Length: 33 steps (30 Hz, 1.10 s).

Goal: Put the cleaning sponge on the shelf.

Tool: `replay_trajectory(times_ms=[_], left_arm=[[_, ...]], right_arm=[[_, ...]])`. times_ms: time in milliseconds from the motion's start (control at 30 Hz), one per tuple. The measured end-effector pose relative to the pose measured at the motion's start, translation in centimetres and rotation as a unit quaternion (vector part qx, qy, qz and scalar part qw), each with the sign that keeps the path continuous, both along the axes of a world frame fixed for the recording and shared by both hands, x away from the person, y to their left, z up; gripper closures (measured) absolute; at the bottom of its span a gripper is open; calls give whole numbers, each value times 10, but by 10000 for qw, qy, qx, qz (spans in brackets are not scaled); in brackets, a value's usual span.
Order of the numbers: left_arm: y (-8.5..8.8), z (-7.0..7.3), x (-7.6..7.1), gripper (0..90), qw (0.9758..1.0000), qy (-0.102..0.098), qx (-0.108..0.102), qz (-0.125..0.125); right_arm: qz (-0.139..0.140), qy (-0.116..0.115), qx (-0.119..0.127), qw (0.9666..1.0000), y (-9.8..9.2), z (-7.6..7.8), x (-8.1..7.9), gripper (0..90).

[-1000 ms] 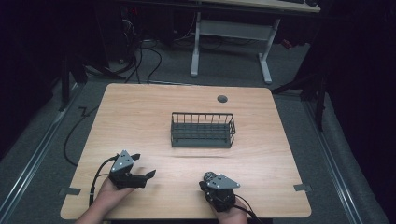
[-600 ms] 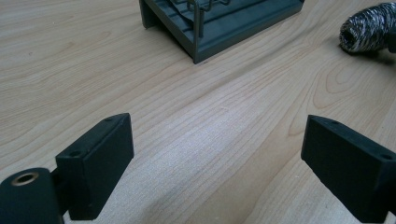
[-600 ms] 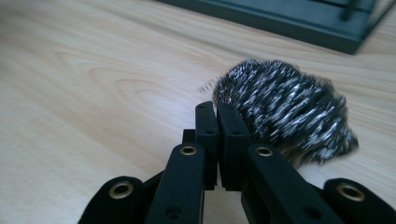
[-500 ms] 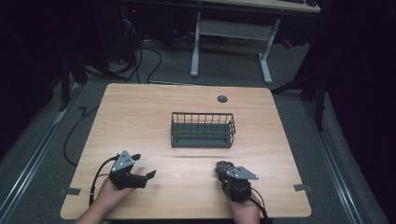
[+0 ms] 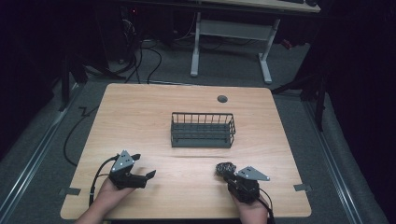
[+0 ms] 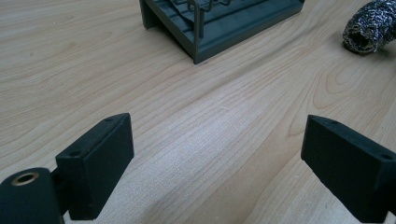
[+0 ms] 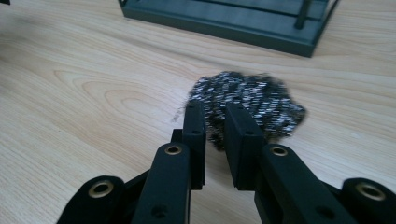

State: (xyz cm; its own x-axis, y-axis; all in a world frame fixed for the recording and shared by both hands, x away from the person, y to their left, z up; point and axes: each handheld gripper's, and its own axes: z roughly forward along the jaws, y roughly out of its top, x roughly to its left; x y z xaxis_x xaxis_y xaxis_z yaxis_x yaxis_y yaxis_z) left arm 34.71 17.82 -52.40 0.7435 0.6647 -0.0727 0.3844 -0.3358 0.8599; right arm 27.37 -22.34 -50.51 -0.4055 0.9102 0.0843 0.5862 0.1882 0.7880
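A dark steel-wool scrubber (image 5: 224, 168) (image 7: 261, 100) lies on the wooden table (image 5: 154, 116), in front of and slightly right of the wire basket (image 5: 202, 141). My right gripper (image 5: 230, 174) (image 7: 212, 109) is shut on the scrubber's near edge, its jaws nearly together with wool pinched between the tips. At the front left, my left gripper (image 5: 141, 178) (image 6: 217, 172) rests with jaws wide open over bare wood and holds nothing. The left gripper view has the scrubber (image 6: 371, 30) at its upper right and the basket's corner (image 6: 224, 35) at the top.
The dark wire basket (image 7: 224, 23) stands mid-table with nothing in it. A round cable grommet (image 5: 222, 99) sits near the far edge. Tape marks (image 5: 302, 187) lie at both front corners. A white desk frame and cables stand on the floor beyond.
My right gripper has shifted to the right along the front of the table, and the scrubber has moved with it. The left gripper has stayed put, open.
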Motion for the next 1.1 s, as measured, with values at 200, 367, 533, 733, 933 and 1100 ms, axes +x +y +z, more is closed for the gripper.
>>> replay_trajectory(times_ms=[200,367,533,733,933,1100], left_arm=[[0,0,0,100,10000,1,-5,0],[0,0,0,101,10000,-10,-3,5],[-1,-1,-1,103,10000,-16,19,-3],[0,-1,-1,102,10000,-17,-19,28],[0,-1,-1,103,10000,-11,13,17],[1,0,-1,103,10000,-19,-31,44]], right_arm=[[-244,-50,-57,9997,-21,8,-5,766],[-327,75,-208,9992,-35,10,-5,722],[-208,451,-502,9975,-39,7,0,666],[6,968,-829,9918,-43,9,8,601],[158,1341,-994,9858,-43,11,13,554],[363,1589,-1092,9806,-42,14,19,492]])
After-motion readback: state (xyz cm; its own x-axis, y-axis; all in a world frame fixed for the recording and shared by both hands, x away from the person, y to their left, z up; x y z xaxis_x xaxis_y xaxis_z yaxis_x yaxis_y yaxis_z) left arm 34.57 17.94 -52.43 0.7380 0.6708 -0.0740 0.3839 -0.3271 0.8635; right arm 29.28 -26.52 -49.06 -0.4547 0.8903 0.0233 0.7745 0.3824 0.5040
